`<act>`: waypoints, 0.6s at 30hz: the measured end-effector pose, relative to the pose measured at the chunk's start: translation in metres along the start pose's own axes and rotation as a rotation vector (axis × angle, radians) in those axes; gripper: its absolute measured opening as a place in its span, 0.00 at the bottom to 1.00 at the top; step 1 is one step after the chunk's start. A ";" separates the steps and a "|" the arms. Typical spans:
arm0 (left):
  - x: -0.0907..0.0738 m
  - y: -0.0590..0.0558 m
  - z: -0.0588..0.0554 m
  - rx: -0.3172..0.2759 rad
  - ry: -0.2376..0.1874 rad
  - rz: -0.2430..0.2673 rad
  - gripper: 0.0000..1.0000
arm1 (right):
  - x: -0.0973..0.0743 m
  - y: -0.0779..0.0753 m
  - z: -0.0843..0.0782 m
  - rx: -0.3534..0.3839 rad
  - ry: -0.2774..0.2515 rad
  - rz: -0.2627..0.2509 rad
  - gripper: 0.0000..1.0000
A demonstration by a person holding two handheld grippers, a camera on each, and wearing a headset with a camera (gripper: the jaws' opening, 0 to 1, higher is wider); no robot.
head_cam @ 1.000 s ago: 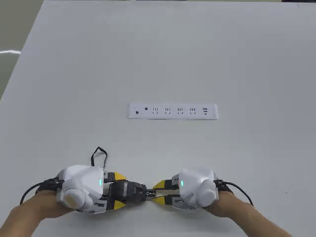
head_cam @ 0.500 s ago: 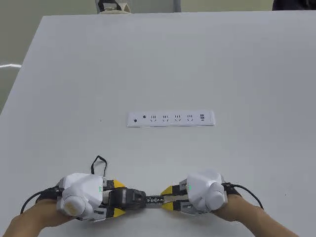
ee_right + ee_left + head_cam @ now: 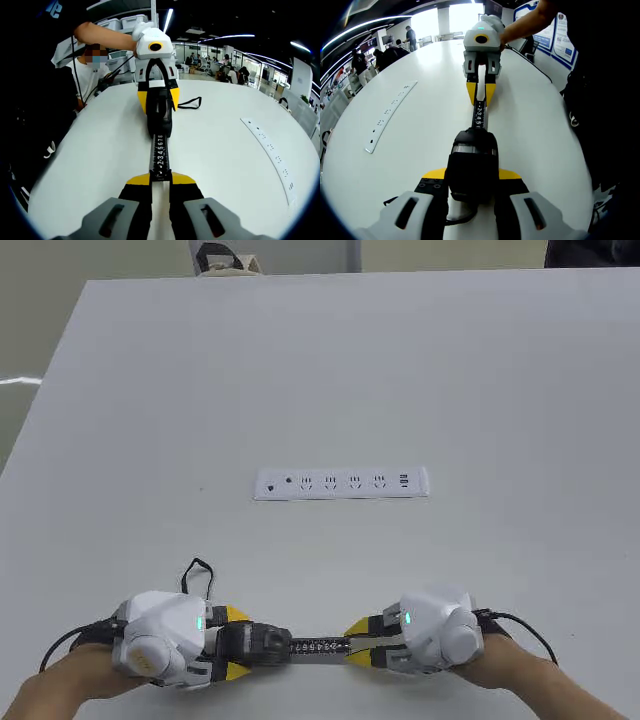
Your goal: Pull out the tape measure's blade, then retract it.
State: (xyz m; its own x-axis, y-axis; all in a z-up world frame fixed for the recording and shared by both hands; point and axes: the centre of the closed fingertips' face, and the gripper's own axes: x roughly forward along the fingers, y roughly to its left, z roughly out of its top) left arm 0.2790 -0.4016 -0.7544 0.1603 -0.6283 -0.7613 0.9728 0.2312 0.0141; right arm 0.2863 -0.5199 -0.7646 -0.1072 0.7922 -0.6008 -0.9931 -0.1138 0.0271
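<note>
**A:** Pulling the blade out, is that the stage we are looking at?

**B:** I am judging so. The left claw (image 3: 240,643) is clamping the black tape measure (image 3: 258,643) by its body. The right claw (image 3: 355,645) is pinching the free end of the blade (image 3: 320,647) at 3 o'clock of that body. A short run of blade is showing between the two claws, with its printed digits facing up.

**A:** And where is all this sitting?

**B:** It is lying low at 6 o'clock on the white table (image 3: 400,360), close to the person's edge. I cannot tell whether the tape measure is resting on the table or hanging just above it. A white power strip (image 3: 341,483) is lying at 12 o'clock of the blade, well apart. The black wrist loop (image 3: 197,570) is trailing out at about 11 o'clock of the left claw.

**A:** So how much is remaining?

**B:** Most of it, by my reading. The pull is only getting going, since the claws are standing near each other and little blade is showing. The rest of the pull is waiting, and the retraction is not yet begun. For that the right claw is going to have to ease the end back toward 9 o'clock.
</note>
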 end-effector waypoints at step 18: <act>0.003 0.001 -0.005 -0.002 0.008 -0.005 0.31 | -0.033 0.000 -0.026 0.002 0.031 -0.024 0.10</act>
State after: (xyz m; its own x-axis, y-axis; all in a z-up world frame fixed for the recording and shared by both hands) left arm 0.2801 -0.3998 -0.7598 0.1540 -0.6236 -0.7664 0.9734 0.2291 0.0092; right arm 0.2913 -0.5609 -0.7655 -0.0815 0.7759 -0.6255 -0.9955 -0.0937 0.0136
